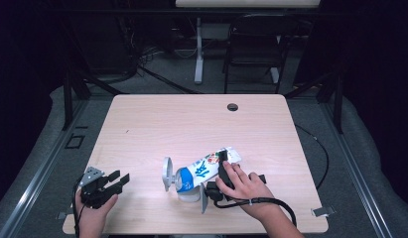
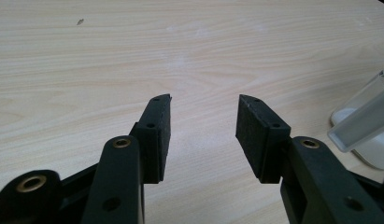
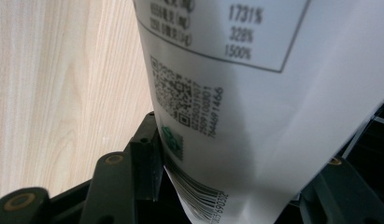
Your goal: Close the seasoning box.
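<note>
We see the right gripper [image 1: 224,171] clamped on a blue-white pouch [image 1: 204,169], tilted over a white cup [image 1: 189,193] near table [image 1: 191,124] front. Left gripper [image 1: 114,182]: jaws apart, nothing between, front-left.

We take this for a lab or recording studio: a pale wooden table [image 1: 201,124] stands on grey carpet among black curtains, metal floor rails [image 1: 40,171], loose cables [image 1: 318,148] and a folding chair [image 1: 253,47].
</note>
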`<action>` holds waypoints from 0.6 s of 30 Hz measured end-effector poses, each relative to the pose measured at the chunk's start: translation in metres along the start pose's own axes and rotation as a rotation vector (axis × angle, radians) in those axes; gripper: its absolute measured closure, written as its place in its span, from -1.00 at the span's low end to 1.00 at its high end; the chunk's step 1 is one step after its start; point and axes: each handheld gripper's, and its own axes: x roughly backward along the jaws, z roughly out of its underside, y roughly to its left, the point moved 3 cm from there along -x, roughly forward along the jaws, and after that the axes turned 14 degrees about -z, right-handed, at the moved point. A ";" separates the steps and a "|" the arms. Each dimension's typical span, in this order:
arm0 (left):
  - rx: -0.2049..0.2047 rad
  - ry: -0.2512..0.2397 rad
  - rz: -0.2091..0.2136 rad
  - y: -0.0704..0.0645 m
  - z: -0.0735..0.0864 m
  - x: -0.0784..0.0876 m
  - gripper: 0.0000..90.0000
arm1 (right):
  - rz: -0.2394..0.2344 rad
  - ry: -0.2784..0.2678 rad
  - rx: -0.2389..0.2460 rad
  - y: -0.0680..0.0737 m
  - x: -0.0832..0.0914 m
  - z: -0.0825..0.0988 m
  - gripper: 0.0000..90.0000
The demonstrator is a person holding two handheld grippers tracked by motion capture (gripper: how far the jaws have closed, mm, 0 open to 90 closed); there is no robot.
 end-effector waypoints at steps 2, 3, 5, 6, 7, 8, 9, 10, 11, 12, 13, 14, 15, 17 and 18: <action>0.000 0.000 0.000 0.000 0.000 0.000 0.23 | 0.001 0.004 0.002 0.000 0.000 0.000 0.05; 0.001 0.001 0.000 0.000 0.000 0.000 0.23 | 0.003 0.010 0.005 0.000 0.001 0.000 0.05; -0.001 0.001 0.000 0.000 0.000 0.000 0.23 | 0.003 0.019 0.011 -0.001 0.002 0.000 0.05; -0.001 0.001 0.000 0.000 0.000 0.000 0.23 | 0.003 0.011 0.007 0.000 0.001 0.000 0.05; -0.001 0.000 0.000 0.000 0.000 0.000 0.23 | 0.003 0.017 0.012 -0.001 0.001 0.000 0.05; -0.001 0.001 0.001 0.000 0.000 0.000 0.23 | 0.005 0.011 0.010 -0.001 0.001 0.000 0.05; -0.001 0.001 0.001 0.000 0.000 0.000 0.23 | 0.003 0.003 0.006 0.000 0.000 0.000 0.05; -0.001 0.001 0.001 0.000 0.000 0.000 0.23 | 0.002 0.001 0.006 0.000 0.000 0.000 0.05; -0.001 0.001 0.000 0.000 0.000 0.000 0.23 | 0.005 0.004 0.009 0.000 0.001 0.000 0.05; -0.002 0.001 0.000 0.000 0.000 0.000 0.22 | 0.008 0.013 0.014 -0.001 0.001 0.000 0.05; -0.001 0.002 0.000 0.000 0.000 0.000 0.22 | 0.007 0.021 0.019 -0.001 0.002 0.000 0.05; -0.002 0.001 0.000 0.000 0.000 0.000 0.22 | 0.007 0.020 0.019 -0.001 0.002 0.000 0.05; -0.001 0.000 0.000 0.000 0.000 0.000 0.22 | 0.006 0.020 0.019 -0.001 0.002 0.000 0.05; -0.002 -0.001 0.000 -0.001 0.000 0.000 0.22 | 0.005 0.009 0.013 0.000 0.001 0.000 0.05; -0.002 -0.001 0.000 -0.001 0.000 0.000 0.22 | 0.005 0.009 0.012 0.000 0.001 0.000 0.05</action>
